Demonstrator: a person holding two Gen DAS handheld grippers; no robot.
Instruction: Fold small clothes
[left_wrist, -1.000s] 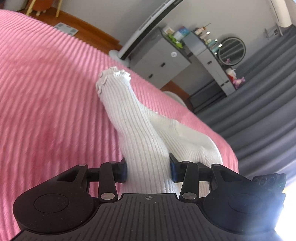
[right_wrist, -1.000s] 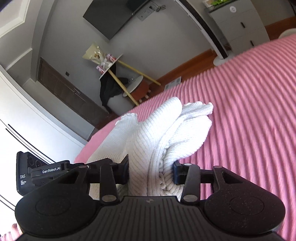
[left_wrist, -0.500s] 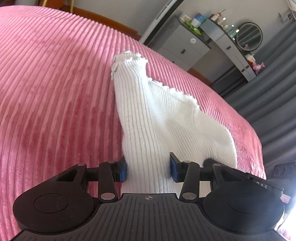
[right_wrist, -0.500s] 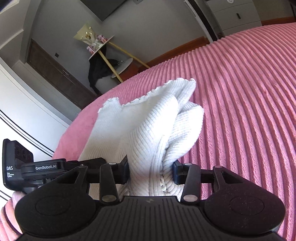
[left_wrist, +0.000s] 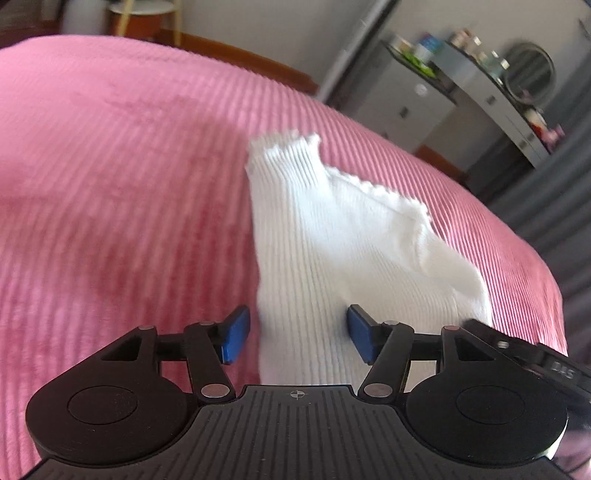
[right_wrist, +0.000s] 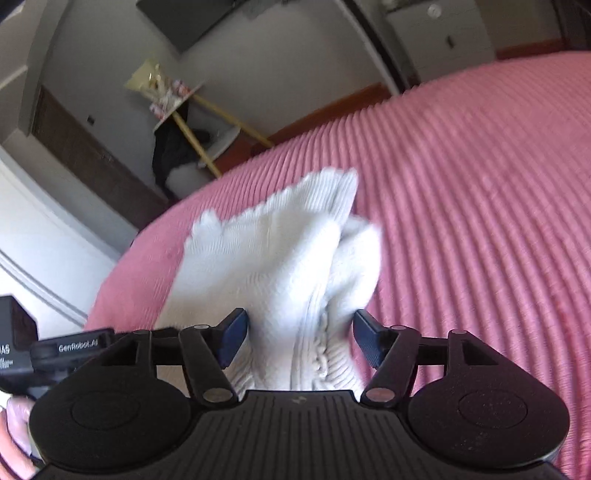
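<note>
Sock (left_wrist: 332, 236) between tongs; bedspread (left_wrist: 110, 166) beside.

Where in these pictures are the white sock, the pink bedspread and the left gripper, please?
white sock (left_wrist: 325, 258): left wrist view, ribbed middle.
pink bedspread (left_wrist: 129, 166): left wrist view, bare corded surface.
left gripper (left_wrist: 297, 334): left wrist view, midway between fingertips.

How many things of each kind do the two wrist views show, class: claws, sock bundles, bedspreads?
claws: 2, the left claw and the right claw
white sock bundle: 1
pink bedspread: 1
total: 4
</note>
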